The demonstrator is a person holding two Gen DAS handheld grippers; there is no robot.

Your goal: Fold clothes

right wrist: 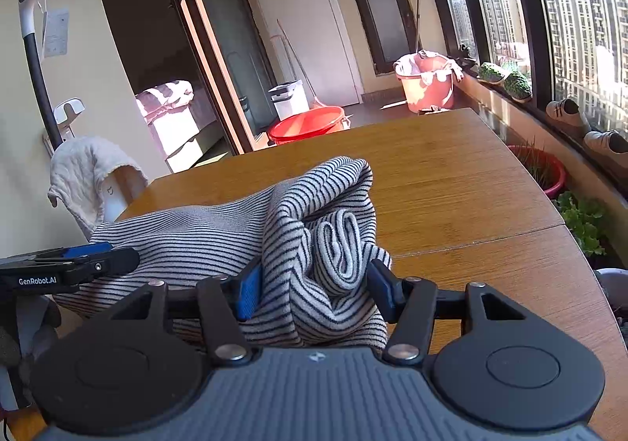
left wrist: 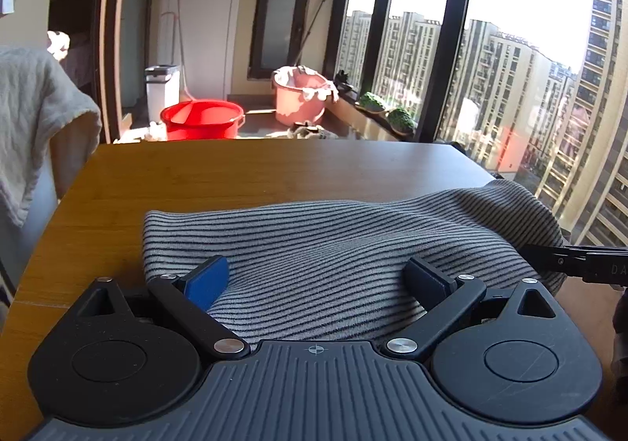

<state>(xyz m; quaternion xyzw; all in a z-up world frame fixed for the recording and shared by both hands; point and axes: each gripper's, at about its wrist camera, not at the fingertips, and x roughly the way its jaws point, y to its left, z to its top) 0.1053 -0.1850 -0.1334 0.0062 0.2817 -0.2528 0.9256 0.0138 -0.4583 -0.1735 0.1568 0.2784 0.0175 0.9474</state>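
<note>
Hidden and cut-off parts of the striped garment and desk

The left tool (left wrist: 318, 280) body covers the striped garment's (left wrist: 333, 240) near hem; its right end drops past the desk (left wrist: 235, 174) edge, out of sight. In the right wrist view, the right tool (right wrist: 314, 293) hides the bunched fold's underside, and the desk's near corners are cut off.

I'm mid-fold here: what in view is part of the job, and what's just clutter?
Job:
striped garment
wooden table
left gripper, open
right gripper, open around bunched fabric

Clutter:
red basin
pink bucket
white cloth
shoes
</note>
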